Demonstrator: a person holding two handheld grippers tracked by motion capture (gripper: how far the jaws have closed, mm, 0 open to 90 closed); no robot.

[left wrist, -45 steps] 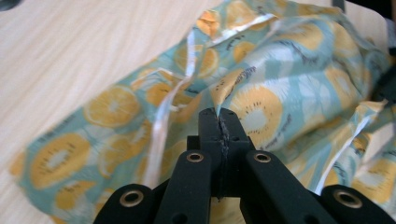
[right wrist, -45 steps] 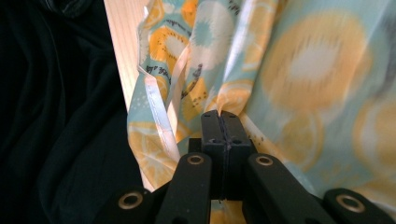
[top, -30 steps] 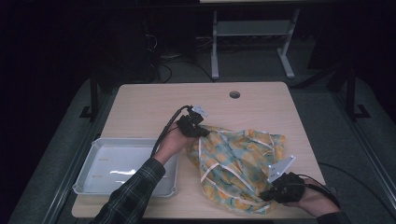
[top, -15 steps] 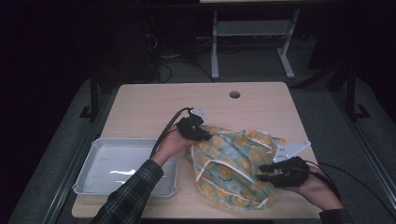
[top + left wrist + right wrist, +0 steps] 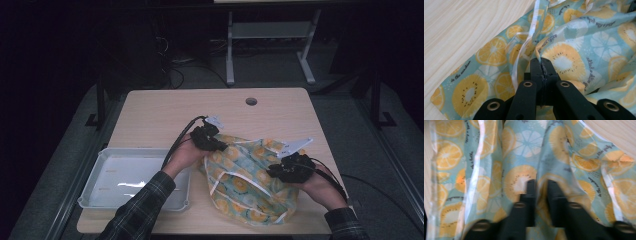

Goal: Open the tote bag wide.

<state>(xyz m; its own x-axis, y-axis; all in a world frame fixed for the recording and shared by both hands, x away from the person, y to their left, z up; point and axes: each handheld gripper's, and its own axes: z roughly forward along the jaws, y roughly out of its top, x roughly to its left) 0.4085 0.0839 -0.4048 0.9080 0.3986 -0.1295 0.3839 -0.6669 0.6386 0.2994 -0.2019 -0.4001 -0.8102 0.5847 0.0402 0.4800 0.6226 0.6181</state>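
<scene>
Now the fruit-print bag (image 5: 250,175) lies crumpled toward the table's (image 5: 160,110) right front. The right gripper (image 5: 280,172) has shifted inward, jaws just closing on a fold; the left gripper (image 5: 541,66) pinches its far-left edge. A tray (image 5: 95,197) sits front-left, nothing obstructing

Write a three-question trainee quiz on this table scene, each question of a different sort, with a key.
1. True or false: the left gripper is shut on the fruit-print cloth.
2. The white tray lies at which side of the cloth in the high view? A left, B right, C on top.
3. Fill in: the right gripper has a fold of ____ between its jaws.

Key: 1 true. 2 A. 3 cloth.
</scene>
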